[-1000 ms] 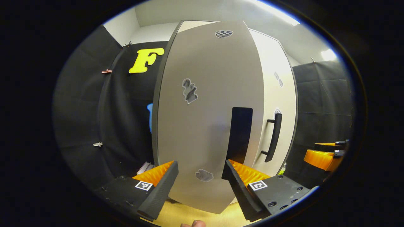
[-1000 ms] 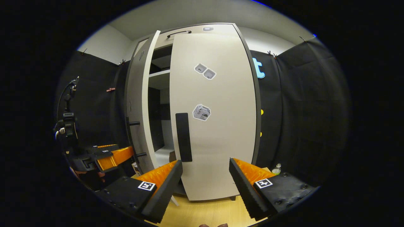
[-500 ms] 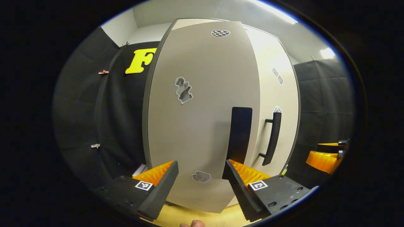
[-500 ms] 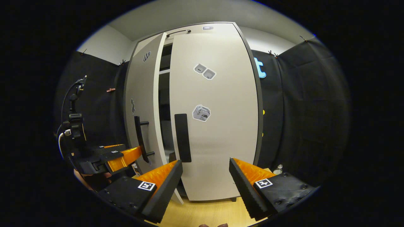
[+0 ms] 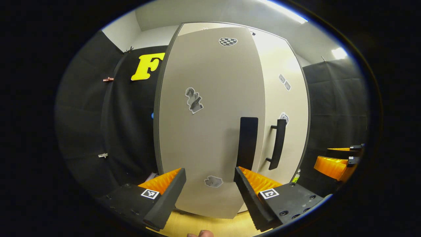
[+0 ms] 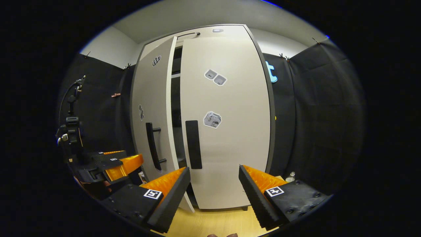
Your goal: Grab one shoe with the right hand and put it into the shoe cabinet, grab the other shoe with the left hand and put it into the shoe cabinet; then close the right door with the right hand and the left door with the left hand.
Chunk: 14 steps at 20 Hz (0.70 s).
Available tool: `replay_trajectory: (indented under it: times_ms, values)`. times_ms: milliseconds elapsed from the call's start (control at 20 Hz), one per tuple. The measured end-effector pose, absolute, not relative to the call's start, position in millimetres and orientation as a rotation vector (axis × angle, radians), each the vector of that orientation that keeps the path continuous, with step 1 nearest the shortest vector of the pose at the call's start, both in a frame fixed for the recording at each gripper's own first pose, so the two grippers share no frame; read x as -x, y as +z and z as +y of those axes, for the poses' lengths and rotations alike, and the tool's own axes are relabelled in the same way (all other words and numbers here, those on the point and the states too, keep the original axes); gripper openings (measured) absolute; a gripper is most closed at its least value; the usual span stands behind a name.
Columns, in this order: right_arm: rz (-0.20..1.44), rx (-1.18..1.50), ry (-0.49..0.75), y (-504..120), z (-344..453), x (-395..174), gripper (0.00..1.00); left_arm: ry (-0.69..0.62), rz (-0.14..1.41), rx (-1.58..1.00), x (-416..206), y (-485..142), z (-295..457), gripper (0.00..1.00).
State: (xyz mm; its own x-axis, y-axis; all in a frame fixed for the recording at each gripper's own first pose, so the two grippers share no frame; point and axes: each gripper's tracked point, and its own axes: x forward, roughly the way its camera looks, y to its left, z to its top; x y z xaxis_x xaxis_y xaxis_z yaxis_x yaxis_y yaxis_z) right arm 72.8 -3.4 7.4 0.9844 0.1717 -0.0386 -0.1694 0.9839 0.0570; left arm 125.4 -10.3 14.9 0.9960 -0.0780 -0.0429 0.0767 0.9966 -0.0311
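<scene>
The tall pale shoe cabinet stands right in front of me. In the right gripper view its right door (image 6: pixel 230 138) sits shut, black handle (image 6: pixel 193 144) facing me. The left door (image 6: pixel 153 108) is ajar, with a narrow dark gap (image 6: pixel 176 105) beside it; I cannot make out shoes inside. The left door (image 5: pixel 210 125) with its handle (image 5: pixel 247 143) looms close in the left gripper view. My left gripper (image 5: pixel 209 174) is open with nothing held, just before that door. My right gripper (image 6: pixel 213 172) is open too, short of the right door. Each gripper also appears from the other view: left gripper (image 6: pixel 128 160), right gripper (image 5: pixel 324 157).
The cabinet stands on a light wooden floor (image 6: pixel 213 223). A small bottle (image 6: pixel 289 176) sits by the cabinet's right foot. A black camera stand (image 6: pixel 70 121) rises at the far left of the right gripper view. Black cloth walls close in on both sides.
The left door has swung toward shut, and the dark gap beside the right door has narrowed from a wide opening to a slit. The right door and right gripper stayed still.
</scene>
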Motion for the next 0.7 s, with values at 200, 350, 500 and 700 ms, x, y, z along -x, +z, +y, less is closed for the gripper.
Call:
replay_trajectory:
  times_ms: [200,350,500,700]
  values:
    - [0.034,-0.045,0.164,10,-5,-71,0.98,-0.087,0.042,0.015,-106,18,-10,0.95]
    - [0.027,-0.042,0.155,13,-4,-69,0.98,-0.087,0.042,0.004,-91,18,-10,0.95]
    - [0.018,-0.033,0.148,16,-3,-65,0.98,-0.074,0.044,0.003,-83,19,-7,0.95]
    - [0.007,-0.015,0.131,15,-3,-58,0.98,-0.049,0.047,0.004,-64,20,0,0.95]
